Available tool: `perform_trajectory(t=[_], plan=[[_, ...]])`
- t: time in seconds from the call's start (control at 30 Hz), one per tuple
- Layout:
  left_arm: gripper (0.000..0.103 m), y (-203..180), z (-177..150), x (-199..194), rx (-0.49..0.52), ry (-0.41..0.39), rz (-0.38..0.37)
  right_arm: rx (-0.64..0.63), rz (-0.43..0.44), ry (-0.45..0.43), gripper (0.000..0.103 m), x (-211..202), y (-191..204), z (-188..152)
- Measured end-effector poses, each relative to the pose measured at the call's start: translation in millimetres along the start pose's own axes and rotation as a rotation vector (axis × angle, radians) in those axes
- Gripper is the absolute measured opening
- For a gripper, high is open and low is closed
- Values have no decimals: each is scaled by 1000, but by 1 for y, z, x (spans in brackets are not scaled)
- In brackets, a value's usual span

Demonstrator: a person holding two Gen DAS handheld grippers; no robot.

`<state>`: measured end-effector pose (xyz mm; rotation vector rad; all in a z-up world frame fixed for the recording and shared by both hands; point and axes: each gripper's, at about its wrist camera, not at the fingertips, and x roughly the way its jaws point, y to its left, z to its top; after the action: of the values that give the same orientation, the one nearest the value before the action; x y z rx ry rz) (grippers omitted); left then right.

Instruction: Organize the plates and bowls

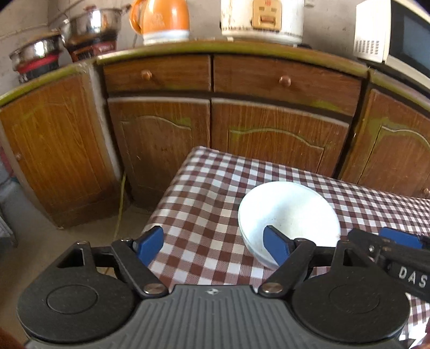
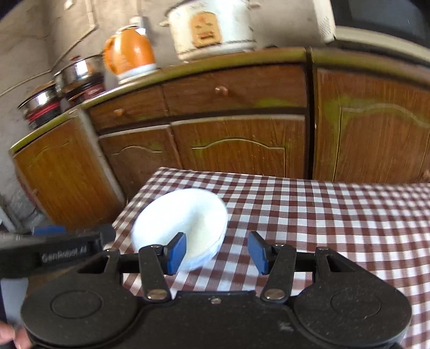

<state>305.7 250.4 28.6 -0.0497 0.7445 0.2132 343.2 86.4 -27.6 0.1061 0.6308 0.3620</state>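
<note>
A white bowl [image 1: 289,214] stands on the brown-and-white checked tablecloth [image 1: 209,193], near the table's far left corner. My left gripper [image 1: 213,245] is open just short of it; its right pad [image 1: 276,248] overlaps the bowl's near rim in this view, and its left pad hangs over the table's left edge. In the right wrist view the same bowl [image 2: 185,217] lies ahead and to the left. My right gripper [image 2: 217,252] is open, its left pad [image 2: 176,253] in front of the bowl's near rim. Nothing is gripped. Each gripper shows at the edge of the other's view.
Brown wooden cabinets [image 1: 268,134] with drawers stand close behind the table. On their counter are steel pots [image 1: 88,24], an orange kettle [image 1: 161,18], a white rice cooker [image 1: 263,18] and a microwave [image 1: 395,35]. Bare floor [image 1: 80,236] lies left of the table.
</note>
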Motion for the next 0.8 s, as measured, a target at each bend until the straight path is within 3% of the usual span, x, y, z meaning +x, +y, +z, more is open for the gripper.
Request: perform_trajectory(t=[0.33, 0.43, 0.5, 0.57, 0.6, 0.63, 0.67, 0.7, 0.8], plan=[[75, -11, 13, 58, 57, 52, 16, -7, -43, 89, 62, 69, -4, 11], [67, -15, 13, 73, 86, 70, 25, -13, -50, 113, 60, 85, -4, 9], [65, -16, 11, 81, 86, 79, 6, -17, -46, 128, 56, 95, -4, 7], [58, -18, 9, 82, 89, 71, -16, -16, -34, 141, 35, 101, -5, 5], [55, -20, 7, 82, 101, 62, -30, -12, -14, 144, 31, 104, -5, 4], [50, -23, 5, 83, 114, 57, -37, -6, 5, 137, 20, 105, -5, 3], [37, -26, 3, 82, 124, 52, -52, -7, 16, 131, 21, 105, -4, 2], [30, -30, 2, 80, 135, 51, -74, -14, 12, 126, 21, 104, -2, 1], [29, -34, 1, 77, 121, 47, -66, -4, 17, 129, 19, 101, -3, -1]])
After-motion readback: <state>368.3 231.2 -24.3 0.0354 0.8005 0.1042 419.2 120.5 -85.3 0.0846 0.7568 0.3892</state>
